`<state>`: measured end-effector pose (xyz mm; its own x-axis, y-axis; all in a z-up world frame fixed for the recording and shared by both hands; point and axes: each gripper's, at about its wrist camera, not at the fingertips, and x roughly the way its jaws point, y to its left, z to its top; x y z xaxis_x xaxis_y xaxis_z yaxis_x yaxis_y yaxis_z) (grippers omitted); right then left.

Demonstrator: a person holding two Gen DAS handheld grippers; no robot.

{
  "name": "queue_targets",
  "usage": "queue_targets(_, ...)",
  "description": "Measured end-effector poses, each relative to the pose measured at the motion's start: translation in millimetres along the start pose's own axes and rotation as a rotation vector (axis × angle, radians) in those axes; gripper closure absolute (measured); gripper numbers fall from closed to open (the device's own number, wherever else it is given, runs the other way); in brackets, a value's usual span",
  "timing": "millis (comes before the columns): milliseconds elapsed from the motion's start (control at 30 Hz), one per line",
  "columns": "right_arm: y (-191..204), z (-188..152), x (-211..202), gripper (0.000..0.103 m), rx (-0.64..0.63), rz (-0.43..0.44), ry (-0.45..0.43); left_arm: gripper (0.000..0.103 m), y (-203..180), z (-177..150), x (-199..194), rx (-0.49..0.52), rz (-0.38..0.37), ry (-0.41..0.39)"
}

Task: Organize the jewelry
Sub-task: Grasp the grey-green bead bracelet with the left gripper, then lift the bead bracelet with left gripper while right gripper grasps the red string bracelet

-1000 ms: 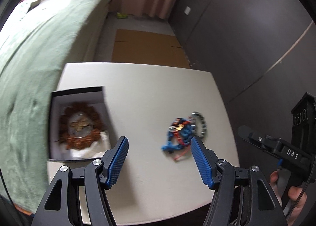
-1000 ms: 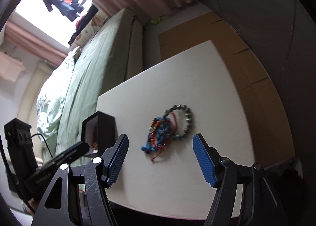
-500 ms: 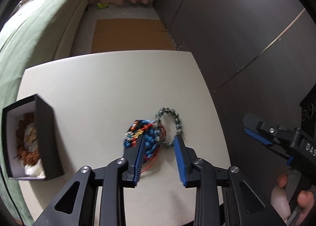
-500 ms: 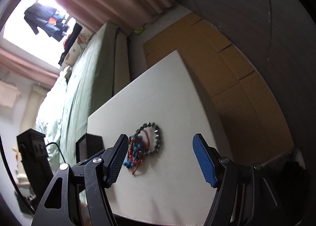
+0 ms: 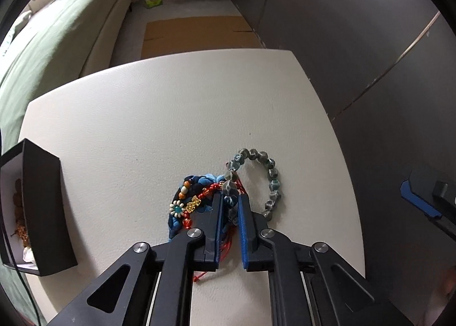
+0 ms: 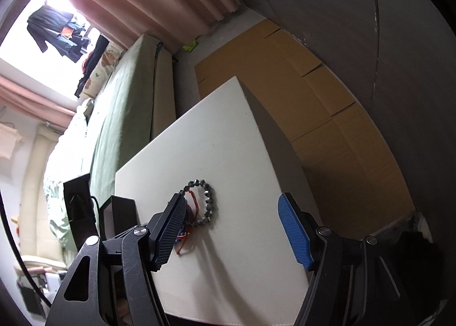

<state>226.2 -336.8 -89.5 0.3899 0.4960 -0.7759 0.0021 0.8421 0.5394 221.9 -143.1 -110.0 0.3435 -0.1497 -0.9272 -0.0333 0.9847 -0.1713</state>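
While the left wrist view looks down on the white counter (image 5: 176, 115), the left claw (image 5: 230, 209) is clenched on the grey bead bracelet (image 5: 272, 180), with a few beads of its near side pinched between the two blue pads. That bracelet lies as one loop on the counter, touching a tangle of blue and red cord jewelry (image 5: 193, 203) just to its left; how many pieces are in the tangle I cannot tell. One black box (image 5: 47, 206) stands open at the counter's left edge, with brown beaded jewelry (image 5: 18, 212) inside it. A blue-tipped finger of the other tool shows at the far right.

From the right wrist view, the right claw (image 6: 232, 230) is released, its two blue pads spread wide above the counter (image 6: 228, 138). The grey bead bracelet (image 6: 209, 200) lies between them, farther off, with the cord jewelry (image 6: 186, 229) mostly hidden behind the left pad. The black box (image 6: 122, 212) stands beyond, and a green bed (image 6: 122, 109) runs alongside.
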Motion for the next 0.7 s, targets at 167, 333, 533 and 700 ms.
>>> queue_targets(167, 6, -3, 9, 0.035, 0.009, 0.037, 0.019, 0.093, 10, 1, -23, -0.033, -0.079, -0.024)
queue_targets(333, 19, -5, 19, 0.035, -0.003, 0.078, 0.037, 0.093, 22, 4, -53, -0.056, -0.113, -0.071)
queue_targets(533, 35, -9, 37, 0.041, -0.062, 0.113, 0.076, 0.093, 33, 7, -78, -0.05, -0.118, -0.109)
queue_targets(700, 46, -15, 62, 0.05, -0.069, 0.134, 0.144, 0.093, 40, 5, -91, -0.053, -0.118, -0.128)
